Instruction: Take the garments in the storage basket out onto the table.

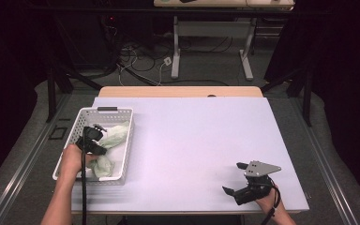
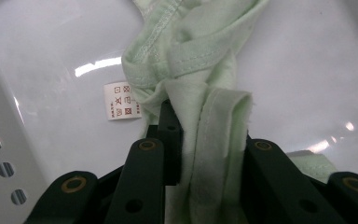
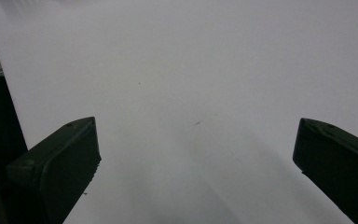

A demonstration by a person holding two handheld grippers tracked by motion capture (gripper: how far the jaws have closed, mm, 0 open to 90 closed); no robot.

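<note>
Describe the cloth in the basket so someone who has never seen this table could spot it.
On the table's near left stands a white perforated basket. Inside lies a crumpled pale green cloth, pinched by the left hand-held gripper. It is the basket's sole soft item, with a small white care label.

The left gripper has its black jaws clamped on a fold of the pale green garment, cloth bunching up beyond the tips. Just left of the jaws, a white care label lies on the glossy white basket floor.
</note>
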